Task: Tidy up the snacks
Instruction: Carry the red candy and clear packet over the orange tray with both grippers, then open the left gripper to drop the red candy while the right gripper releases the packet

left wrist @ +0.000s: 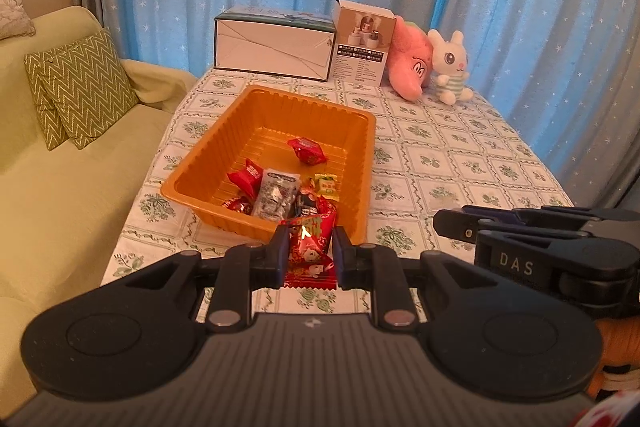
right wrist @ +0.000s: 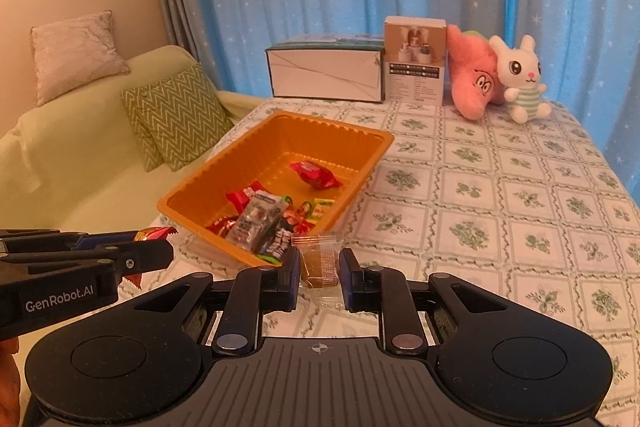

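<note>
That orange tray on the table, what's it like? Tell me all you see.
The orange tray is a shallow rectangular tub, seemingly thin glossy plastic, with ribbed walls and a flat rim. It sits askew on the floral tablecloth near the sofa-side edge. Several wrapped snacks lie inside, mostly at its near end. No fingers touch it.

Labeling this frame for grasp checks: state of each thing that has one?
Left hand-held gripper: shut on red snack, short of the tray.
Right hand-held gripper: shut on clear-wrapped snack.
Orange tray: upright, partly filled with snacks.
Long box: closed.
Small box: upright, top flap ajar.
</note>
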Demonstrator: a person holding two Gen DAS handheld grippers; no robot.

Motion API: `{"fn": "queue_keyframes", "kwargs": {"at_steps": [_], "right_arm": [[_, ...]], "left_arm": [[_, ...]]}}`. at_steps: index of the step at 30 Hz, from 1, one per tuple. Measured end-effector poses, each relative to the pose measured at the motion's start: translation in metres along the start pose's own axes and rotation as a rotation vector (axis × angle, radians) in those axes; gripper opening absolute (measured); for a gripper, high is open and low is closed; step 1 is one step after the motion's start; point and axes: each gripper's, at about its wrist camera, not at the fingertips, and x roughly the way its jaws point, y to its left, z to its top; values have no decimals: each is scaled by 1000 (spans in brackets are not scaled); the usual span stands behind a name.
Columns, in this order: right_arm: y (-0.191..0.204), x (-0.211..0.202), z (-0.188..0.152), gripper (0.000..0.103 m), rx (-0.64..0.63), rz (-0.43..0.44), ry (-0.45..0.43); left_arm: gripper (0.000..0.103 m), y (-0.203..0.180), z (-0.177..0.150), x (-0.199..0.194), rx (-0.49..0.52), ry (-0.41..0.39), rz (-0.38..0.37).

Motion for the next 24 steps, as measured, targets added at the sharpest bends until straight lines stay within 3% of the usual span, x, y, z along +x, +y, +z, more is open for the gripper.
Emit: {"fn": "queue_keyframes", "kwargs": {"at_steps": [24], "right_arm": [[-10,99,66,21,50,58,47]], "left_arm": [[20,40,80,101,69,39,6]]}}
